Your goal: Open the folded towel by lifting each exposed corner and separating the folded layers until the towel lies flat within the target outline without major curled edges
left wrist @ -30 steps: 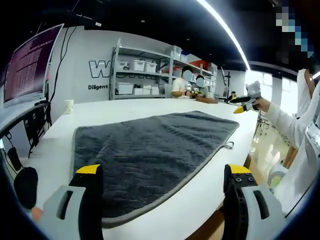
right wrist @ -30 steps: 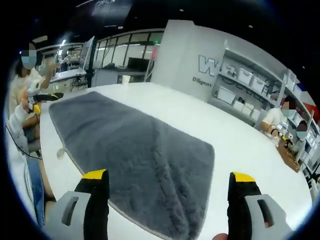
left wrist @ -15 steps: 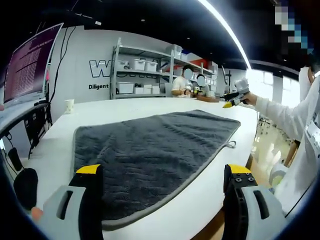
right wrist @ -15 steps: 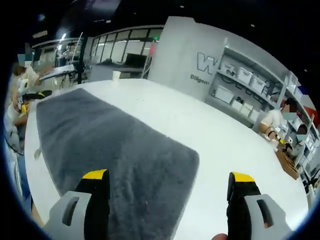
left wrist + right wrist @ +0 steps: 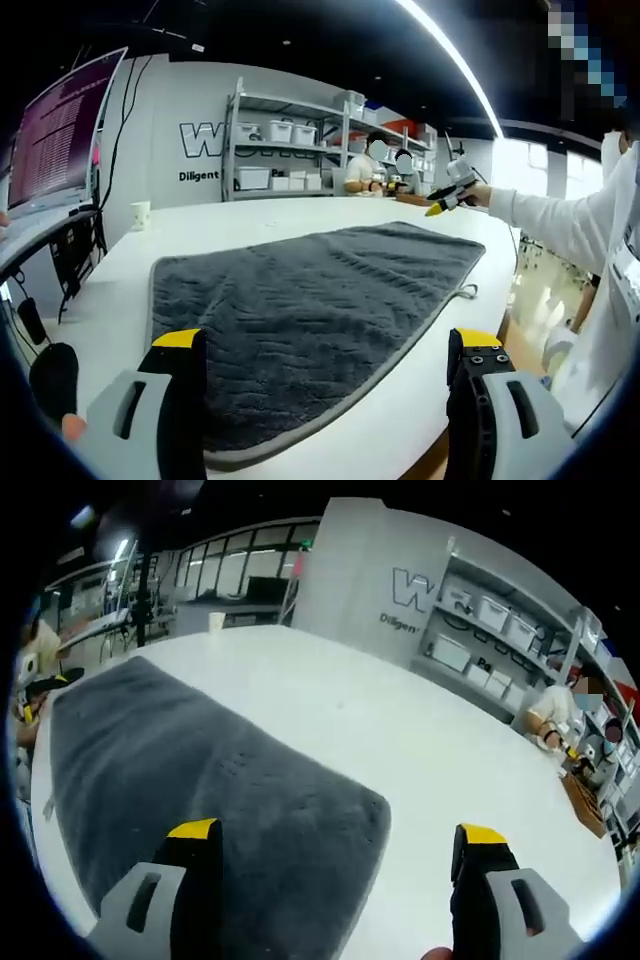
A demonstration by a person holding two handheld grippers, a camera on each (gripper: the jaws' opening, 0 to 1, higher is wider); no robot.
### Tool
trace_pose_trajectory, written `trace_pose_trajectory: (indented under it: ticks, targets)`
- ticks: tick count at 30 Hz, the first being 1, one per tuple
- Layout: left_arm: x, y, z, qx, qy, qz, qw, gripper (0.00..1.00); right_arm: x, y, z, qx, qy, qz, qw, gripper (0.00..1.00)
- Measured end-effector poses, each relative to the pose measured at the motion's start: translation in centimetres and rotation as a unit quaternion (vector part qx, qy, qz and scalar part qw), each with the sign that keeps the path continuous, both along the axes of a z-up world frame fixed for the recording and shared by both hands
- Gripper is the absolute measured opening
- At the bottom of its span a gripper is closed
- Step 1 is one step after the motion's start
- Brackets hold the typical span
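A dark grey towel with a lighter hem lies spread on the white table, a small hang loop at its right edge. My left gripper stands open above the towel's near edge, nothing between its jaws. In the right gripper view the same towel runs from the left to a rounded corner. My right gripper is open over that corner. It also shows far off in the left gripper view, as the right gripper held in a white-sleeved hand beyond the towel's far right corner.
A paper cup stands at the table's far left. A monitor hangs at left. Shelves with white bins line the back wall, where two people sit. A wooden box lies at the table's far right.
The right gripper has swung further over the table, toward the towel's far corner, and its view has shifted along the towel. The left gripper has stayed still. The towel has not moved.
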State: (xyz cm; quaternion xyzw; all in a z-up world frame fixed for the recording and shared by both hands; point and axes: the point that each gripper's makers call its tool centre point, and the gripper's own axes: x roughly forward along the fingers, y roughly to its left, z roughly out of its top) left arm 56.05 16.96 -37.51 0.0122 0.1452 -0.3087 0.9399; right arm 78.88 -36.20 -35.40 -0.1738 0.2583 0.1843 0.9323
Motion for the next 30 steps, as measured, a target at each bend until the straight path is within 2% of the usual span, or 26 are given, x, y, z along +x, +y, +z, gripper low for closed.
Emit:
trace_pose_trajectory:
  ticks: [10, 17, 22, 27, 30]
  targets:
    - [1.1, 0.7, 0.2, -0.007, -0.004, 0.012, 0.9999, 0.99, 3.8, -0.3, -2.2, 0.034, 0.003, -0.031, 0.9989, 0.82]
    - [2.2, 0.9, 0.2, -0.005, -0.005, 0.015, 0.9999, 0.99, 6.3, -2.3, -4.3, 0.04, 0.014, -0.065, 0.997, 0.73]
    - [2.5, 1.1, 0.1, -0.003, -0.002, 0.018, 0.9998, 0.99, 7.2, -3.3, -4.8, 0.056, 0.008, -0.086, 0.9947, 0.64]
    - [2.7, 1.1, -0.2, -0.002, 0.0, 0.021, 0.9998, 0.99, 7.9, -4.3, -5.2, 0.057, -0.001, -0.097, 0.9937, 0.48]
    - [2.8, 0.9, -0.4, -0.001, 0.002, 0.021, 0.9998, 0.99, 8.1, -4.6, -5.5, 0.055, -0.002, -0.1, 0.9934, 0.44]
